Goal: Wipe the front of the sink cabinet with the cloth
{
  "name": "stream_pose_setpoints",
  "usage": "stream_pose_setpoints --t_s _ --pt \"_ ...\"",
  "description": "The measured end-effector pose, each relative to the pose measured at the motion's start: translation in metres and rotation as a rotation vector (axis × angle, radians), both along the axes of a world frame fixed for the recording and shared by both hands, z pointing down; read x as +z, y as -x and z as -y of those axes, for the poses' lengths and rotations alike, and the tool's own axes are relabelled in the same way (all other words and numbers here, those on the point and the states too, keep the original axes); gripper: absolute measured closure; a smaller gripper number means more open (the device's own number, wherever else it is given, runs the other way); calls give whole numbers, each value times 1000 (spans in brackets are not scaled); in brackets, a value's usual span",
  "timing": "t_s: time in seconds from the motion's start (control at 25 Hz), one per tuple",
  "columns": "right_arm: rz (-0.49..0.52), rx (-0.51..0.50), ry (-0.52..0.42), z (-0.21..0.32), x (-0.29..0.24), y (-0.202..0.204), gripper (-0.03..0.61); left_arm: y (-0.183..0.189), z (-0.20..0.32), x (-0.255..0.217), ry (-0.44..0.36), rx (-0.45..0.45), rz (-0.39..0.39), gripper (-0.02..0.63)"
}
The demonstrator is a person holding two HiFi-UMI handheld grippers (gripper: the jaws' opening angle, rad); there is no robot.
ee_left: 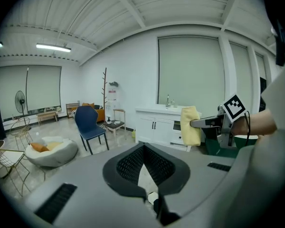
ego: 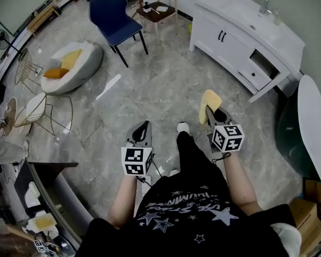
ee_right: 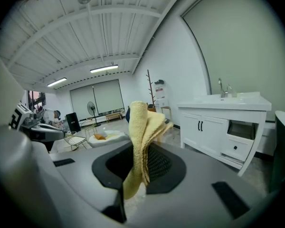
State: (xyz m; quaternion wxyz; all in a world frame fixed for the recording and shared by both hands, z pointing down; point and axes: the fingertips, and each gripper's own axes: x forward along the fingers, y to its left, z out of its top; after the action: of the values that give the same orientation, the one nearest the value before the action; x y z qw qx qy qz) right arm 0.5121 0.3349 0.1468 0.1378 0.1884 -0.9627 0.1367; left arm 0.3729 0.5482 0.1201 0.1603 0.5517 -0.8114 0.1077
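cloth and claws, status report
Right claw shut on yellow cloth. Left claw shut, empty. Sink cabinet ahead, not yet reached. Bare floor between.

Cloth (ee_right: 138, 132): yellow woven fabric, soft and nubbly like towelling, matt.
Right gripper (ego: 215, 113): smooth grey plastic shell with a dull sheen, and paper-like black and white marker squares on its cube.
Left gripper (ee_left: 143, 147): the same grey matt plastic.
Pads (ee_left: 128, 167): black, rubbery-looking, with a fine ribbed grid.
Sink cabinet (ego: 230, 44): far right, smooth white painted fronts with a satin finish and small dark handles.
Faucet (ego: 266, 4): bright polished metal.
Floor (ego: 150, 90): grey marble-look tiles, smooth and faintly glossy.
Blue chair (ego: 113, 15): far left, matt seat shell on thin dark legs.
Wooden chair (ego: 159, 7): pale bare wood frame.
Wire chair (ego: 37, 111): thin metal rods.
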Motion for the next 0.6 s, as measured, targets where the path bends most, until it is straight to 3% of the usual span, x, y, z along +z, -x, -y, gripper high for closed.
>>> stream_pose_setpoints --t_s 0.24,0.6 --pt "4 -20 53 70 29 88 518 78 51 11 53 -32 23 598" --pt "-26 -53 67 220 38 215 518 199 196 -11 32 -67 23 598"
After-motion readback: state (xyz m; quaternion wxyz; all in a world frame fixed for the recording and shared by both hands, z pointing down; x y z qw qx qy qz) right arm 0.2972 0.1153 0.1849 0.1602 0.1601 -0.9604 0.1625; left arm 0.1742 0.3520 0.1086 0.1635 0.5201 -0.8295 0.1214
